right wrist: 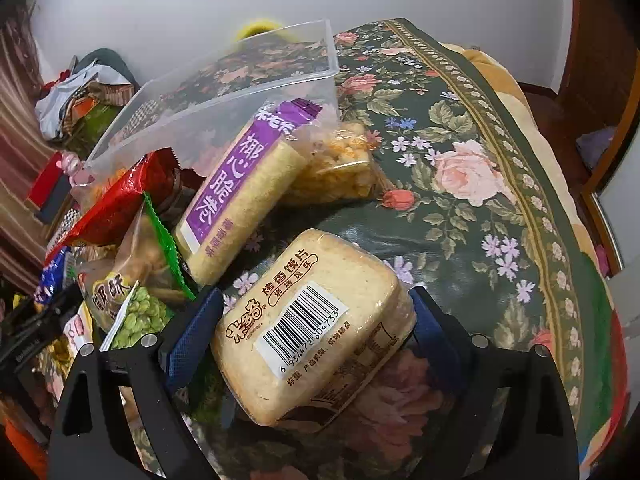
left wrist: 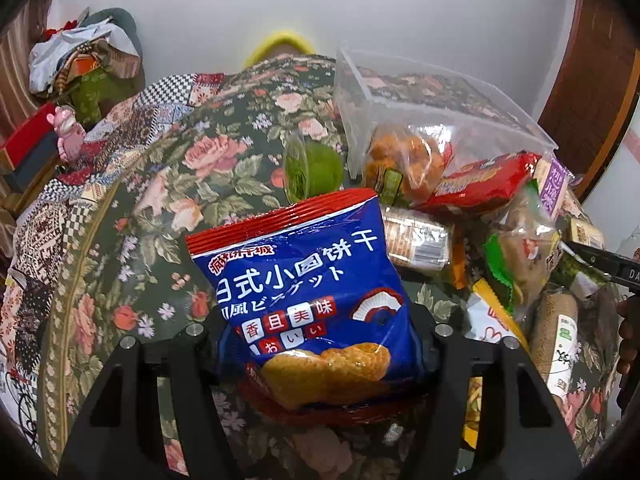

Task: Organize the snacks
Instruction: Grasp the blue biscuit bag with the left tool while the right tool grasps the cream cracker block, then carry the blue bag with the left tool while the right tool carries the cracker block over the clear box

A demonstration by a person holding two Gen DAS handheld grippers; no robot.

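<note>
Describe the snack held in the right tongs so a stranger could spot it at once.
On the dark green floral tablecloth, in front of the clear plastic storage box, the right tongs grip a clear-wrapped pale toast-slice pack. Unlike its neighbours, it carries a white barcode sticker.

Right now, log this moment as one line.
left gripper: shut on blue biscuit bag | right gripper: shut on toast pack | clear bin: nearly empty

One clear bin (right wrist: 240, 80), one green cup (left wrist: 310, 170), two grippers (left wrist: 320, 344) (right wrist: 316, 344), several snack packets (right wrist: 240, 196)
</note>
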